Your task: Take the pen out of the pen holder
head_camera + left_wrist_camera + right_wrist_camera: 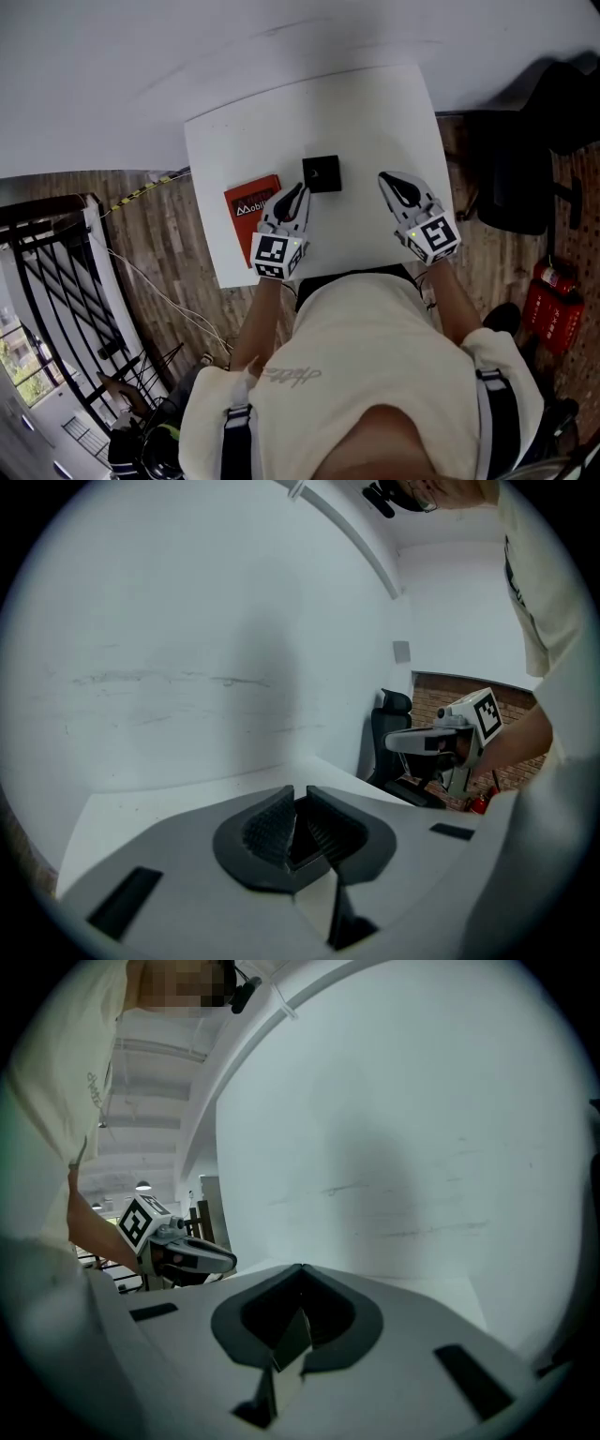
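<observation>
The pen holder (322, 173), a small black square box, stands on the white table (375, 112) between my two grippers. From above I cannot make out a pen in it. My left gripper (300, 190) lies just left of the holder and partly over a red book (247, 206). Its jaws (300, 789) stand a narrow gap apart with nothing held. My right gripper (386, 178) rests to the holder's right, well apart from it. Its jaws (300, 1266) meet at the tips and are empty. Each gripper view shows the other gripper across the table.
The table is backed by a white wall (187, 56). A black office chair (525, 159) and a red fire extinguisher (553, 305) stand on the wooden floor to the right. A black railing (47, 272) is at the left.
</observation>
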`<action>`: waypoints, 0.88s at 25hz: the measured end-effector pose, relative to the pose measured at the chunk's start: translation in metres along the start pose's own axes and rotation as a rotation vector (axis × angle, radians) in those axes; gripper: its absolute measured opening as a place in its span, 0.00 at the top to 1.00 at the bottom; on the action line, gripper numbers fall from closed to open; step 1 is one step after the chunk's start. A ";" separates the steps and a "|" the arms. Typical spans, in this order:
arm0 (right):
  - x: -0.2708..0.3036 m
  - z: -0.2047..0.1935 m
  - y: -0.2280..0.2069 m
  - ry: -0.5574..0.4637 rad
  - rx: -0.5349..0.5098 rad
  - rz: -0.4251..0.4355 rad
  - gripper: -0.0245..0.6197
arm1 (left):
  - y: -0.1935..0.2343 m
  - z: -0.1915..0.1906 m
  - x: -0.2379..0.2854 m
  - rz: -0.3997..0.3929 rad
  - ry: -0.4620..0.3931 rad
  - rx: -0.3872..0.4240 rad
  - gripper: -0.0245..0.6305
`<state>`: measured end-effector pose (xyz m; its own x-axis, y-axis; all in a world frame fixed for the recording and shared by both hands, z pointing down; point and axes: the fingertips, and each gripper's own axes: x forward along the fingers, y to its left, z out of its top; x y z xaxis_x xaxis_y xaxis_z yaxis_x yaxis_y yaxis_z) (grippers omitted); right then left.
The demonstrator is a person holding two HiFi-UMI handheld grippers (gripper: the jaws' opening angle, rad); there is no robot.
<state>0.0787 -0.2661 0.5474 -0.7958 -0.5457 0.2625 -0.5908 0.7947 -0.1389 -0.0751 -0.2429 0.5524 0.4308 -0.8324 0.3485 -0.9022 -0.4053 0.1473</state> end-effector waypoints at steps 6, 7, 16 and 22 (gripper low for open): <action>-0.002 -0.011 -0.002 0.009 0.033 -0.014 0.95 | 0.003 -0.010 0.018 -0.014 0.046 0.010 0.80; -0.002 -0.012 -0.002 0.013 0.031 -0.013 0.95 | 0.004 -0.012 0.020 -0.013 0.053 0.013 0.80; 0.010 -0.014 -0.005 0.018 0.045 -0.002 0.95 | 0.017 -0.028 0.044 -0.036 0.113 0.023 0.80; 0.013 -0.018 -0.001 0.038 0.073 0.018 0.95 | 0.015 -0.034 0.056 -0.049 0.137 0.043 0.80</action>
<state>0.0718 -0.2693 0.5679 -0.8016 -0.5197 0.2955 -0.5855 0.7822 -0.2127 -0.0655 -0.2831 0.6054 0.4652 -0.7531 0.4652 -0.8772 -0.4627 0.1281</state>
